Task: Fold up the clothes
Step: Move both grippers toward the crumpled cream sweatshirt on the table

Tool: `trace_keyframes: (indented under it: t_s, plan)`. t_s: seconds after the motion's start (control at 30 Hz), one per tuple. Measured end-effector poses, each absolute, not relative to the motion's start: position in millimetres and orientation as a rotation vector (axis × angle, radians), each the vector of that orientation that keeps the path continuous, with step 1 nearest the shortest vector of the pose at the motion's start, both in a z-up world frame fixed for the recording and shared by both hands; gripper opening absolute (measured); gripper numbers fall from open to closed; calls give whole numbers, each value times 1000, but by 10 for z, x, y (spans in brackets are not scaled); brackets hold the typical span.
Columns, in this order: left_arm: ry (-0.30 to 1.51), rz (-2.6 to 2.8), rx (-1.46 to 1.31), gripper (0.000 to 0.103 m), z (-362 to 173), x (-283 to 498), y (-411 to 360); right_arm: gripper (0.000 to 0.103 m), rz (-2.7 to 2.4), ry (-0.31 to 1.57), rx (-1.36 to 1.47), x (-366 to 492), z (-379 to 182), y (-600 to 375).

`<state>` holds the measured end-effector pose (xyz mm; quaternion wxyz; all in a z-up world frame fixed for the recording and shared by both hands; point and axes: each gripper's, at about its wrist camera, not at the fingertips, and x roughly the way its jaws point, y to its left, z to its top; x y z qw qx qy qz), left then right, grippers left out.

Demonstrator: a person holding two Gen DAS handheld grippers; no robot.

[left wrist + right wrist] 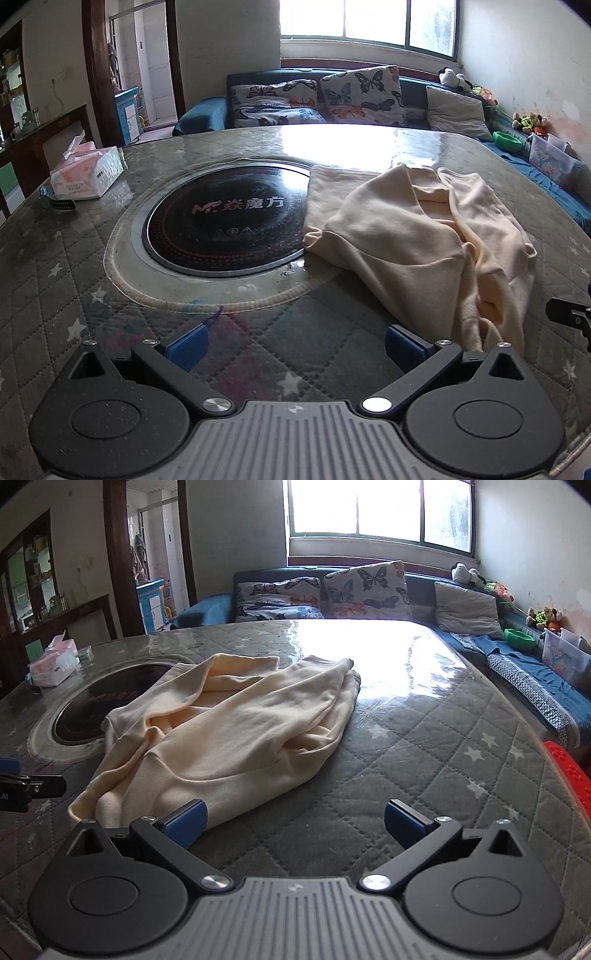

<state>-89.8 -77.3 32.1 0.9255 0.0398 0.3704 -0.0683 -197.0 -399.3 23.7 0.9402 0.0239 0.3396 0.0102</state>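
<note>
The cream garment (229, 731) lies crumpled and unfolded on the tabletop (424, 746), partly over the round black plate (221, 218); folding looks barely begun. Both the left hand-held gripper (295, 349) and the right hand-held gripper (295, 823) hover wide apart, holding nothing, the right one's left finger at the cloth's near edge.

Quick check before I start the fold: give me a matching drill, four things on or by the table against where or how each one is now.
Things:
1. cream garment
2. tissue pack
3. round black cooktop
4. green bowl

States:
a. set into the table's middle, partly covered by cloth
b. on the sofa at the far right
c. crumpled and unfolded, in neither gripper
d. near the table's far left edge

Pairs: 1-c, 2-d, 3-a, 4-b. Left gripper and right gripper both have jaws open.
</note>
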Motion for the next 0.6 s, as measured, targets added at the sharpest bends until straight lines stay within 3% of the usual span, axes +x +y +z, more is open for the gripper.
trace_keyframes:
  t_s: [0.6]
  plan:
    - [749,-180,102,103,356,-1185,-940,102,31,666,58,-2300,304,-3931]
